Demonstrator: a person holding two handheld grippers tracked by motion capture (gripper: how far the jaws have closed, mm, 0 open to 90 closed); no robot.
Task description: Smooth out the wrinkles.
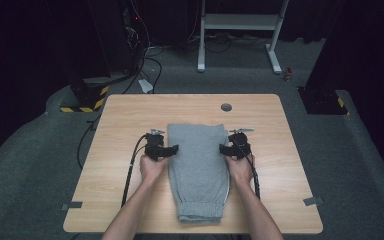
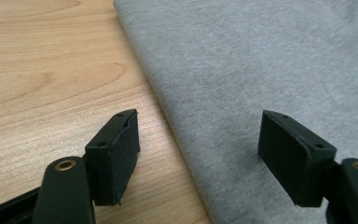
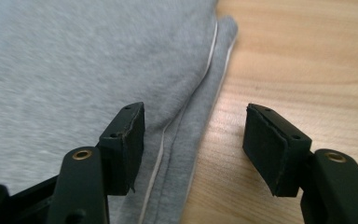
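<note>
A grey folded garment with a ribbed hem toward the near edge lies in the middle of the wooden table. My left gripper sits at the garment's left edge, jaws wide apart. In the left gripper view the gripper straddles that edge, one pad over wood and one over the grey cloth, pinching nothing. My right gripper is at the garment's right edge. In the right gripper view it is open across the layered edge with white piping, pads clear of the cloth.
A round grey grommet is set in the table's far side. Tape strips mark the near corners. Beyond the table stand a white frame and a yellow-black striped base on grey carpet.
</note>
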